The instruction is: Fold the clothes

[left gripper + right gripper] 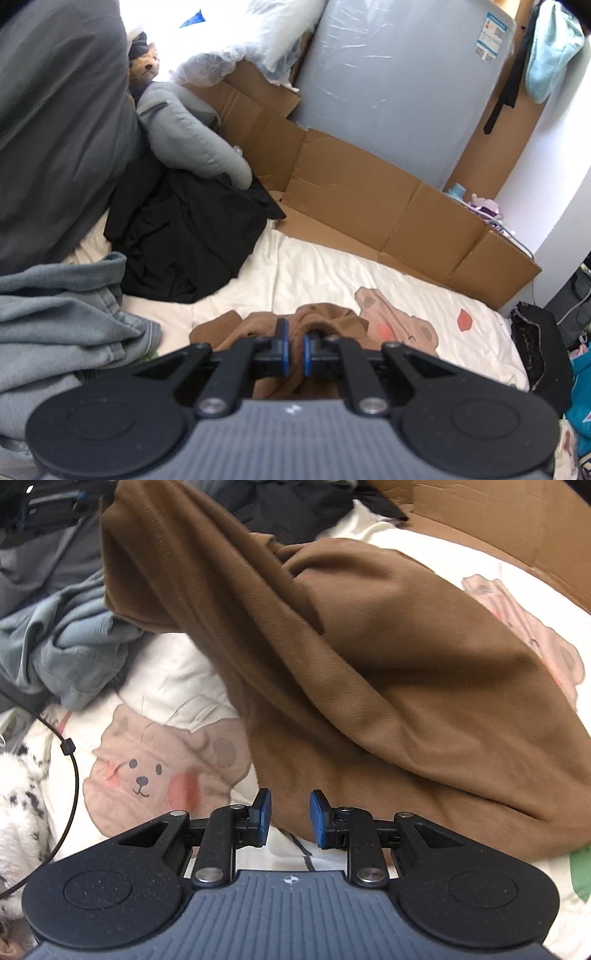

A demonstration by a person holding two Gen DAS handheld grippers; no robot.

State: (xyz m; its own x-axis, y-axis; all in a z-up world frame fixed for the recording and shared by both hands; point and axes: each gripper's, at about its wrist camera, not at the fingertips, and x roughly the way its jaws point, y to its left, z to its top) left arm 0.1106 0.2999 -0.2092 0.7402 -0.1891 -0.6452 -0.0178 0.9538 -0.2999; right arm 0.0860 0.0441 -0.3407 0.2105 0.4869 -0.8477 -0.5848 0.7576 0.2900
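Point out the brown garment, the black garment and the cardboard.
brown garment (406,672), right wrist view, its broad middle.
black garment (184,236), left wrist view, centre of the heap.
cardboard (351,192), left wrist view, middle panel.

A white bed sheet (173,672) printed with pink bears carried everything. The brown garment (388,664) lay ahead of the right jaws, grey clothes (70,646) off to their left. Beyond the left jaws lay a black garment (184,236) and flattened cardboard (369,199).
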